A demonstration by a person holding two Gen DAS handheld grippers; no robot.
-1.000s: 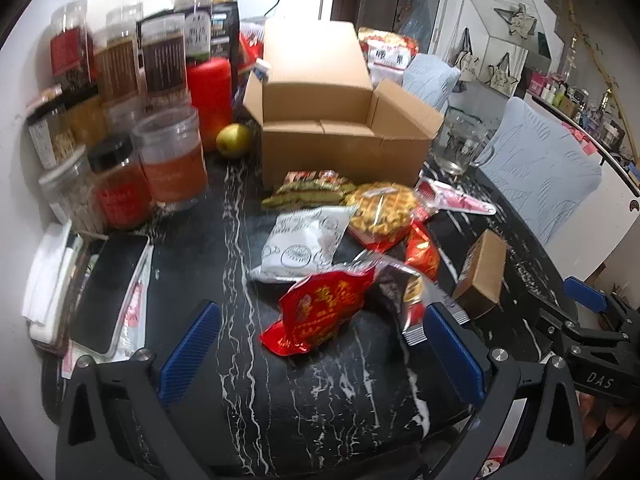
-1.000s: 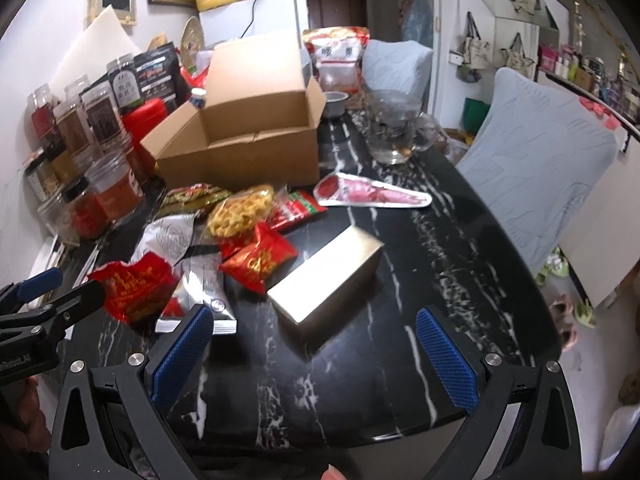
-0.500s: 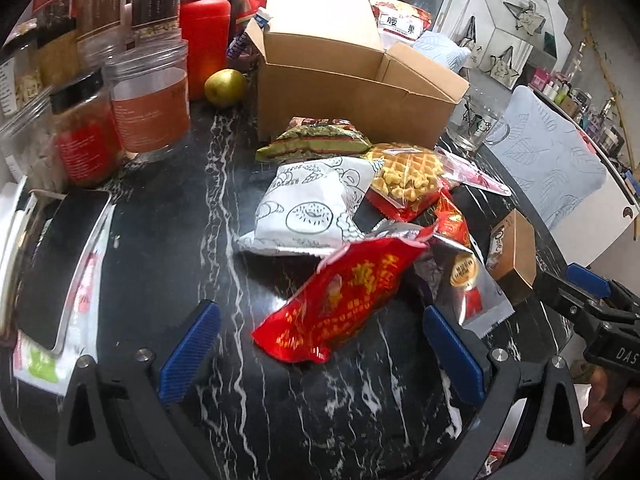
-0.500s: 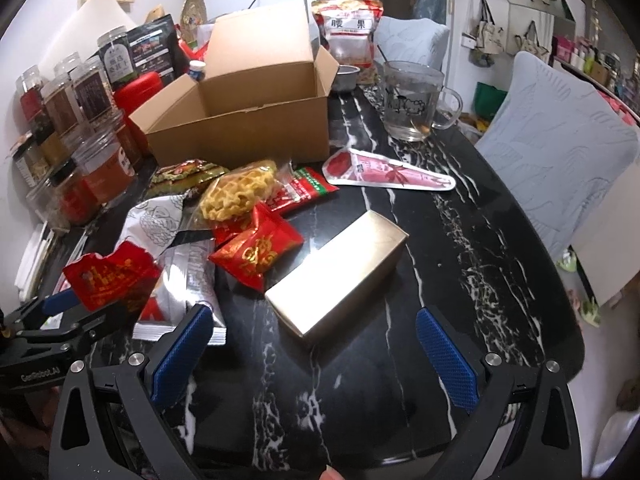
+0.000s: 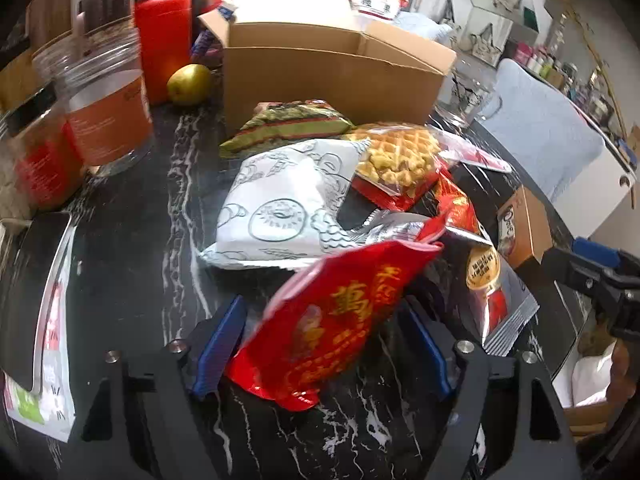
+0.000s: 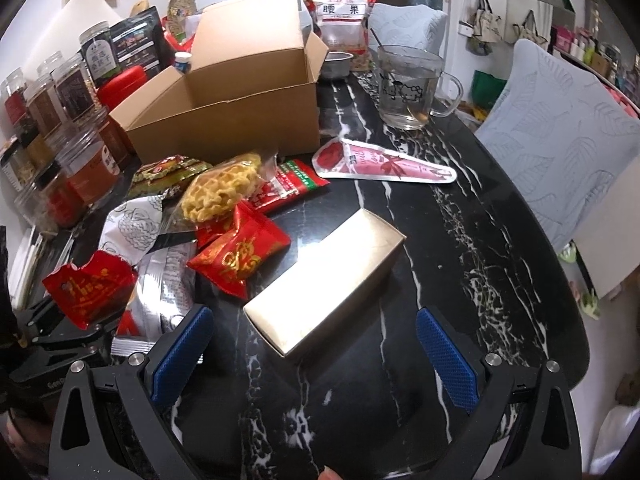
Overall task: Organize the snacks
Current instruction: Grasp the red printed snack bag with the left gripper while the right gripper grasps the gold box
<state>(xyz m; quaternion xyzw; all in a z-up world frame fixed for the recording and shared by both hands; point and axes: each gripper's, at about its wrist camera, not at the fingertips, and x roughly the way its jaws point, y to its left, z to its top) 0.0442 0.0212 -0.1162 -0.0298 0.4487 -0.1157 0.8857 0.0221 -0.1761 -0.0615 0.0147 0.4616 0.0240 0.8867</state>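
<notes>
Jars (image 5: 108, 108) stand far left, cardboard box (image 5: 332, 76) behind. Left gripper (image 5: 320, 340) closing around red packet (image 5: 340, 316) (pads not yet pressing), white packet (image 5: 280, 208) crowding ahead. Right gripper (image 6: 316, 356) wide open, gold box (image 6: 328, 284) just ahead.

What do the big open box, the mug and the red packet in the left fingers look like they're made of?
Box: plain brown cardboard, matte, with folded flaps. Mug: clear glass, liquid visible through it. Red packet: probably glossy plastic film, crinkled and shiny; it sits between the closing left fingers.
</notes>
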